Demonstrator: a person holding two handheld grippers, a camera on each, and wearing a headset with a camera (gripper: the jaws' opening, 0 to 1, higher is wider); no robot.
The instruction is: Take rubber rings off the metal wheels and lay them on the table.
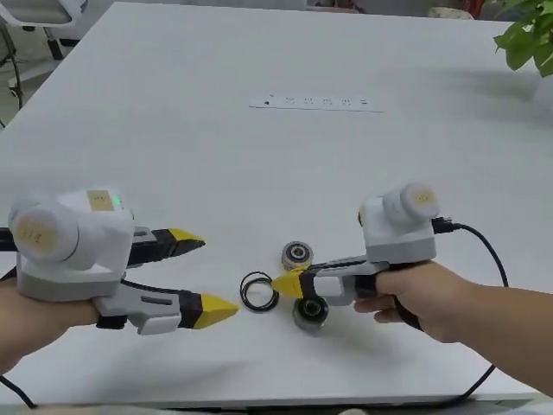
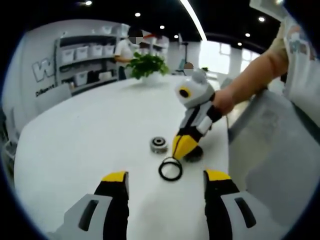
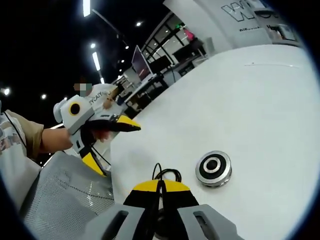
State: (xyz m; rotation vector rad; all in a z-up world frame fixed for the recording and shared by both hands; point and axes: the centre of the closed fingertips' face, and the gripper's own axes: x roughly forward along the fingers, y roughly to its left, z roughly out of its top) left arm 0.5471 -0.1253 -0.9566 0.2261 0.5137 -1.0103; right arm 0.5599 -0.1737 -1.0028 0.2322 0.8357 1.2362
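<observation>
Head view: the left tongs point(image 1: 203, 272) are held roughly level over the white surface point(image 1: 259, 156) by the left hand point(image 1: 34, 320). Their two yellow-tipped jaws are spread wide with nothing between them, and they point toward the right tongs point(image 1: 288, 283). The right hand point(image 1: 423, 298) grips those, with the forearm coming in from the near right, and they point back with jaws pressed together. Their tip touches the edge of a thin black rubber ring point(image 1: 257, 291) lying on the surface between the two tongs; I cannot tell whether the tip pinches it. A silver metal wheel with a dark hub point(image 1: 296, 254) stands free just beyond the right tongs' tip. A second silver metal wheel point(image 1: 310, 313) sits on their near side, partly under the jaws.

The left gripper view shows the ring point(image 2: 170, 169) flat on the surface, straight ahead of the gap between the spread jaws. The right tongs' yellow tip point(image 2: 184, 146) is just past it.

The right gripper view shows no gap between its own jaws point(image 3: 160, 186). The ring point(image 3: 167, 174) loops right at their tip, and the free wheel point(image 3: 213, 168) lies ahead to the right.
</observation>
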